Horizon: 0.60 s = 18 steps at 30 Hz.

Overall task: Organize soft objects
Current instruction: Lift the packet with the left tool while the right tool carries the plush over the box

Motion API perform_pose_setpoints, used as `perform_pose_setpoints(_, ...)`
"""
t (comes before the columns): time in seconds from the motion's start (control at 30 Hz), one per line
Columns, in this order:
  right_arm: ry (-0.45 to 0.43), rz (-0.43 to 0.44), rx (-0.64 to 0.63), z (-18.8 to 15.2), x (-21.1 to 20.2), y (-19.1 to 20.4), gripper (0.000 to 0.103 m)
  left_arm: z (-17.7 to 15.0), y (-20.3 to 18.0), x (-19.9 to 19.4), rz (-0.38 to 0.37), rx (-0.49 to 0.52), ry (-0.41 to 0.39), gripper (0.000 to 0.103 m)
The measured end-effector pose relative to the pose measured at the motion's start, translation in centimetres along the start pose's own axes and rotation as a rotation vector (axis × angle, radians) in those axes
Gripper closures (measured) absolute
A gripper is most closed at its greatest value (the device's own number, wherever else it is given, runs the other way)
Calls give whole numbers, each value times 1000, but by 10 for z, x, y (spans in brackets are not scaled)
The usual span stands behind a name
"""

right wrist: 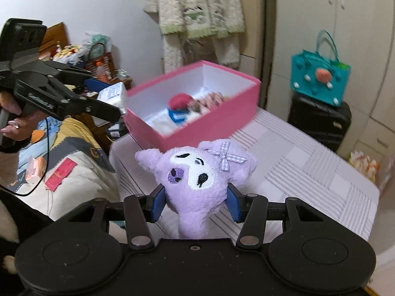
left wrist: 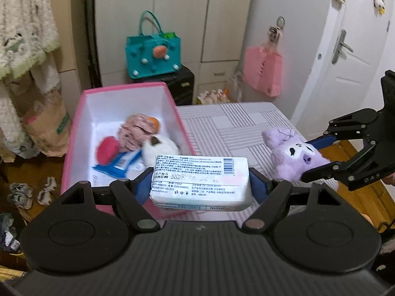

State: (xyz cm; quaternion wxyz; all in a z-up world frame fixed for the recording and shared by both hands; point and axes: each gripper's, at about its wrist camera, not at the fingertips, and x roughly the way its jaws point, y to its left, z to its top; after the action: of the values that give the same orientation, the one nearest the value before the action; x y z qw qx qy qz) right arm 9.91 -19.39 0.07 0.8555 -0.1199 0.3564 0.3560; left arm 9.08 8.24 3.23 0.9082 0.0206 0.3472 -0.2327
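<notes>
My left gripper [left wrist: 200, 183] is shut on a white tissue pack [left wrist: 201, 182] printed with text and a barcode, held in the air near the front right corner of the pink box [left wrist: 74, 148]. The box, white inside, holds a pink knitted toy [left wrist: 135, 132], a white plush [left wrist: 160, 148], a red round item [left wrist: 107, 149] and a blue-and-white packet [left wrist: 118, 166]. My right gripper [right wrist: 196, 201] is shut on a purple plush [right wrist: 197, 175] with a checked bow, above the striped table [right wrist: 308, 172]. From the left wrist view that plush [left wrist: 293, 157] sits right of the pack.
A teal felt bag [left wrist: 153, 51] stands on a black suitcase [left wrist: 180, 86] behind the box. A pink bag [left wrist: 263, 72] hangs on the cupboard, with a white door at right. A fluffy robe [right wrist: 197, 12] hangs behind. A cluttered bed [right wrist: 66, 172] lies left of the table.
</notes>
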Motion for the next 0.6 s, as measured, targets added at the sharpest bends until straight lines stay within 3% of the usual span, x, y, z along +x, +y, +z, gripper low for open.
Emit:
perform_pose_setpoints(0.3, -59, 100, -98, 60, 31, 32, 47, 18, 48, -26, 38, -16, -91, 25)
perform_pose_setpoints(0.6, -25, 182, -128, 111, 101, 39, 47, 40, 92, -19, 53, -52, -147, 25)
